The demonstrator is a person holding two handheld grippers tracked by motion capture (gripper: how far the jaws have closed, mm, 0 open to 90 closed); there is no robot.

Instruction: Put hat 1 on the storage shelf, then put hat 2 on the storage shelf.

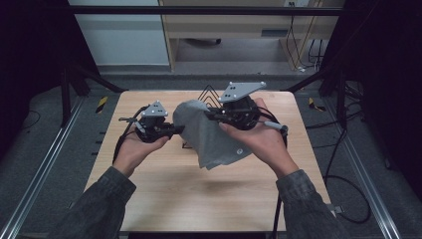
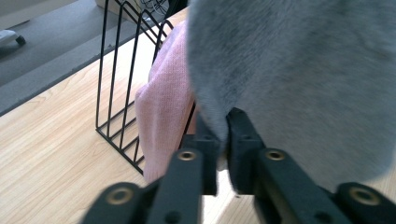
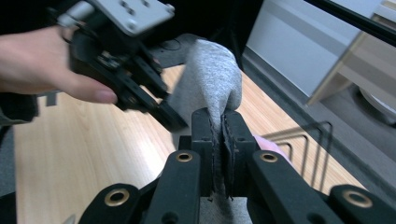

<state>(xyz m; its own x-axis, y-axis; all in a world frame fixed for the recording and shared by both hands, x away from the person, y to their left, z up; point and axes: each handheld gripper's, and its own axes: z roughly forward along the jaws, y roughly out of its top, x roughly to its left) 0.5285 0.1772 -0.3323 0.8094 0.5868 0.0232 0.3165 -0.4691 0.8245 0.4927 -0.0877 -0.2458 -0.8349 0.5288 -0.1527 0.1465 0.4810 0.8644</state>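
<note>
Left gripper (image 1: 175, 130) clamped on one edge of soft grey fleece cloth (image 1: 211, 134); right gripper (image 1: 211, 114) pinching the opposite edge. Cloth held above light wooden table (image 1: 164, 184), spread between both — likely for folding or slotting. Black wire rack (image 2: 116, 93) behind, pink knitted cloth (image 2: 163, 107) already filed inside.

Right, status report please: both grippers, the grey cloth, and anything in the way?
Left gripper shut on grey cloth. Right gripper shut on it too, cloth held up between them. Black wire rack with pink cloth right behind.
</note>
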